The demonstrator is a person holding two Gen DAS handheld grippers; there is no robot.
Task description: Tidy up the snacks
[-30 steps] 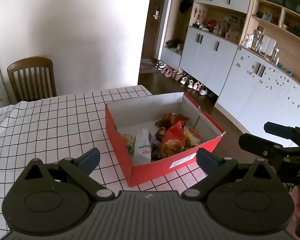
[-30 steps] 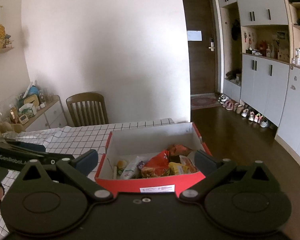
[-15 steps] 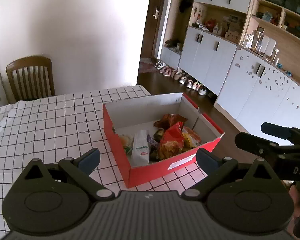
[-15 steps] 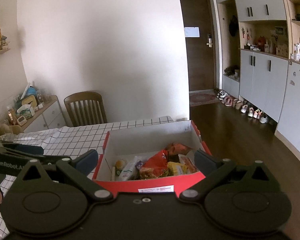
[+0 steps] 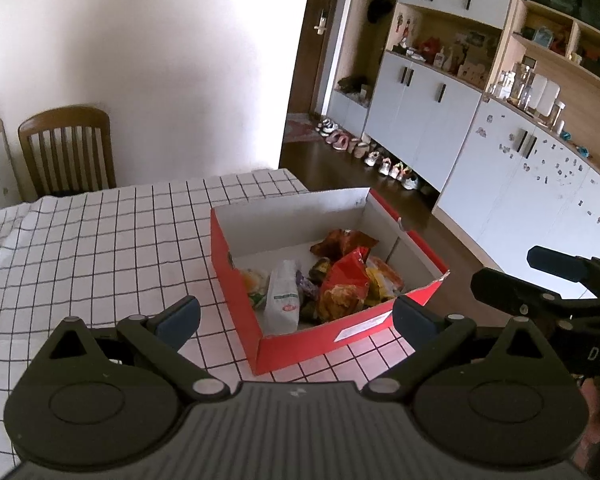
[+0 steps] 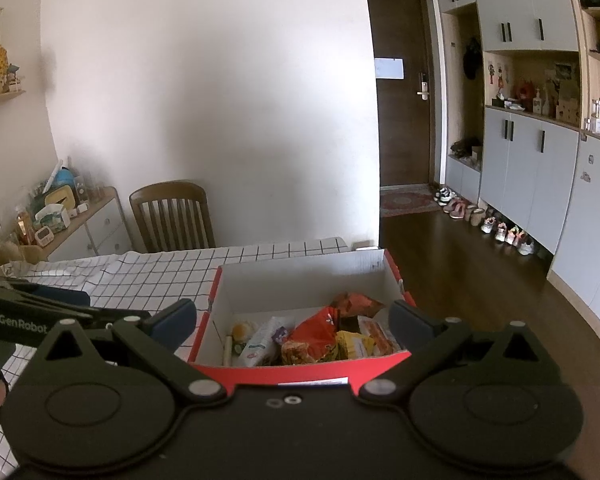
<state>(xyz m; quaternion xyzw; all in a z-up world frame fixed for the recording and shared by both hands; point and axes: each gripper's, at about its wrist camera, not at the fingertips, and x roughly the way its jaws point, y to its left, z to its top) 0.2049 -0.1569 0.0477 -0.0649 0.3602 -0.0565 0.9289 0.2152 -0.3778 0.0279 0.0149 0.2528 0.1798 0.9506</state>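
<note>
A red cardboard box [image 5: 236, 280] with white inside walls stands on the checked tablecloth [image 5: 100, 240] near the table's right edge. It holds several snack packets: a red bag [image 5: 346, 276], a white packet [image 5: 284, 300], an orange-brown bag [image 5: 342, 242]. The box also shows in the right wrist view [image 6: 300, 370], with the red bag [image 6: 318, 332] in it. My left gripper [image 5: 296, 318] is open and empty, above the box's near corner. My right gripper [image 6: 292, 316] is open and empty, above the box's near wall.
A wooden chair [image 5: 68, 148] stands at the table's far side by the white wall. A low cabinet with clutter [image 6: 60, 216] is at the left. White cupboards [image 5: 440, 120] and a row of shoes [image 5: 372, 156] line the right. The table ends just right of the box.
Both grippers have shifted slightly; the box sits a little lower and nearer in both views. The snacks have not moved.
</note>
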